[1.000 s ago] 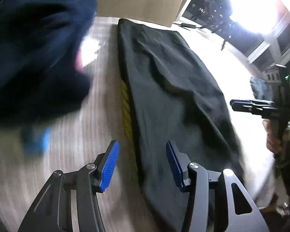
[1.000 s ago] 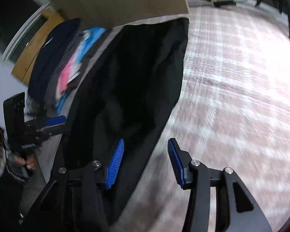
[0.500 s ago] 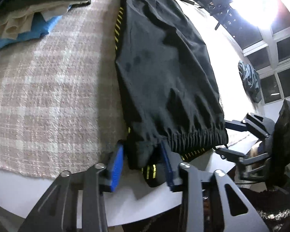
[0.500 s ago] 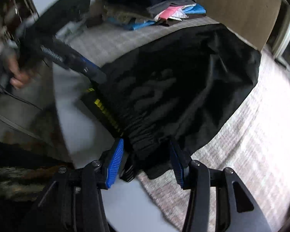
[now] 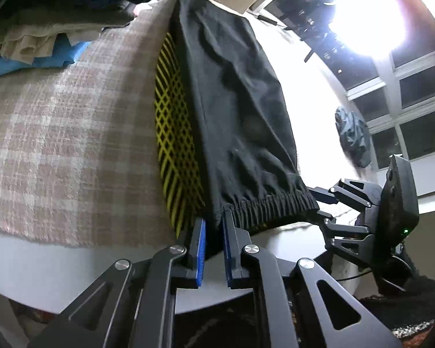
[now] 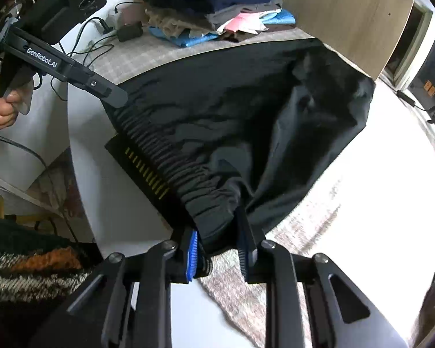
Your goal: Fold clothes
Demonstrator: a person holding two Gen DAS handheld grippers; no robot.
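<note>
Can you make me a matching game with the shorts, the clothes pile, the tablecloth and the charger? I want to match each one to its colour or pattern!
Things:
1. shorts
2. clothes pile
3. tablecloth
4. charger

Looks:
A. pink and white checks
B. black with a stretchy waistband
C. small black box with a cable
D. navy, pink and blue layers

Pairs: 1-B, 2-D, 3-A, 4-C

Far hem of the black elastic-waist trousers is lost in window glare w/ the far side of the round white counter. Stack of folded clothes is cut by the top edge. Waistband corners vanish betw. the blue pads of left claw and right claw.
</note>
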